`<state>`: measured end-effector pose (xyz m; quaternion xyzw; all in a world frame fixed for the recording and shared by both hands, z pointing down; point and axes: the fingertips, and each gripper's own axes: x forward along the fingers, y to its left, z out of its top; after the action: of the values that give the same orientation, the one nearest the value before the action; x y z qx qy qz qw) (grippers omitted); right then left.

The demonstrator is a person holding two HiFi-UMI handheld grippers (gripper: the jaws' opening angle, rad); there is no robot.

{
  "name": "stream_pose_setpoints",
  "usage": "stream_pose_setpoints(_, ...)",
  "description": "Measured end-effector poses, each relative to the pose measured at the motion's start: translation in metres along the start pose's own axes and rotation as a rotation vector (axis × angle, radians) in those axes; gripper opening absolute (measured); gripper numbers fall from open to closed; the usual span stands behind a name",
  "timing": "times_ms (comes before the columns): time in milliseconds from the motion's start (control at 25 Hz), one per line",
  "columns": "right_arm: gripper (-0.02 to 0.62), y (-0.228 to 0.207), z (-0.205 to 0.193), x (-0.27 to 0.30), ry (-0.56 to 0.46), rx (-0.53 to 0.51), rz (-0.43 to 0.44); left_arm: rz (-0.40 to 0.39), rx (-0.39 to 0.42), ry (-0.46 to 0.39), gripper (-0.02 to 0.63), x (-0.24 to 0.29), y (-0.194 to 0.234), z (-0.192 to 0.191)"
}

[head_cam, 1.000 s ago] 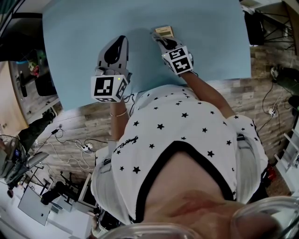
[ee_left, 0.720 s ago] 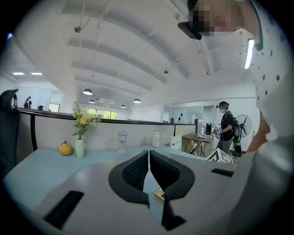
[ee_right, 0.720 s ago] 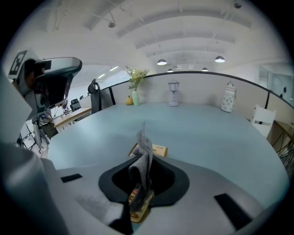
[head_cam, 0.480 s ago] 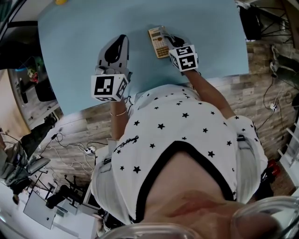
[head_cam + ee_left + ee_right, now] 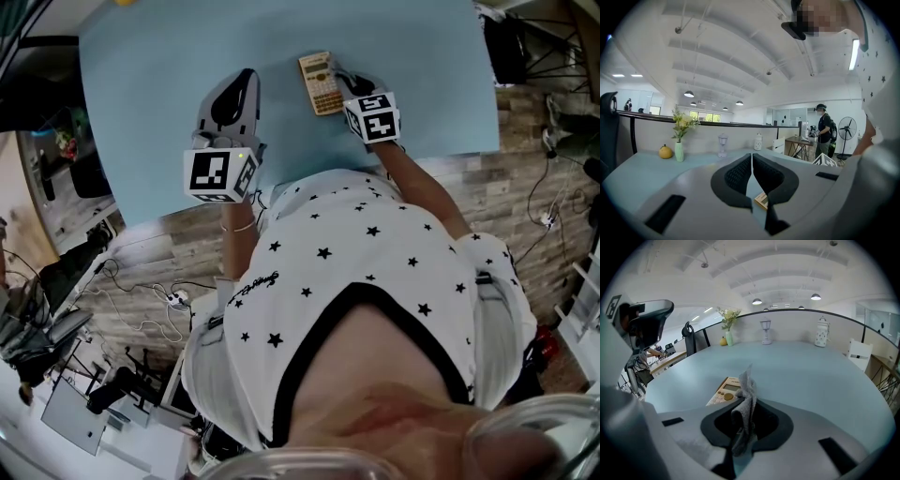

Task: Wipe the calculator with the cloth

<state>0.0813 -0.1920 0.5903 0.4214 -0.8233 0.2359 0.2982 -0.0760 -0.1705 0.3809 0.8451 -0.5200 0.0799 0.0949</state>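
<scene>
A tan calculator (image 5: 320, 83) lies on the light blue table (image 5: 141, 112); in the right gripper view the calculator (image 5: 725, 391) sits just ahead and left of the jaws. My right gripper (image 5: 744, 420) is shut on a grey cloth (image 5: 745, 401) that sticks up between the jaws. In the head view the right gripper (image 5: 349, 84) rests beside the calculator's right edge. My left gripper (image 5: 234, 98) hovers left of the calculator, jaws shut and empty (image 5: 752, 176); a corner of the calculator (image 5: 761, 199) peeks below them.
At the table's far edge stand a vase with flowers (image 5: 679, 140), a yellow fruit (image 5: 665, 152), a small lamp (image 5: 765, 331) and a white jar (image 5: 821, 333). Another person (image 5: 824, 129) stands by a fan (image 5: 844, 133) beyond the table. Cables lie on the floor (image 5: 150, 291).
The view shifted so the calculator shows fuller on the table; the right gripper with the cloth moved slightly right, off the calculator's side. The left gripper stayed put.
</scene>
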Motion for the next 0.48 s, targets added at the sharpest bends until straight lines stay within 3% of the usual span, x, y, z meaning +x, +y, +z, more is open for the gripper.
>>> stream_pose_setpoints(240, 0.044, 0.0, 0.009, -0.008, -0.036, 0.009, 0.002, -0.001, -0.005, -0.004, 0.035, 0.0, -0.002, -0.002)
stream_pose_setpoints(480, 0.044, 0.036, 0.013, -0.016, -0.049, -0.003, 0.1, -0.004, -0.005, -0.007, 0.035, 0.0, -0.002, -0.001)
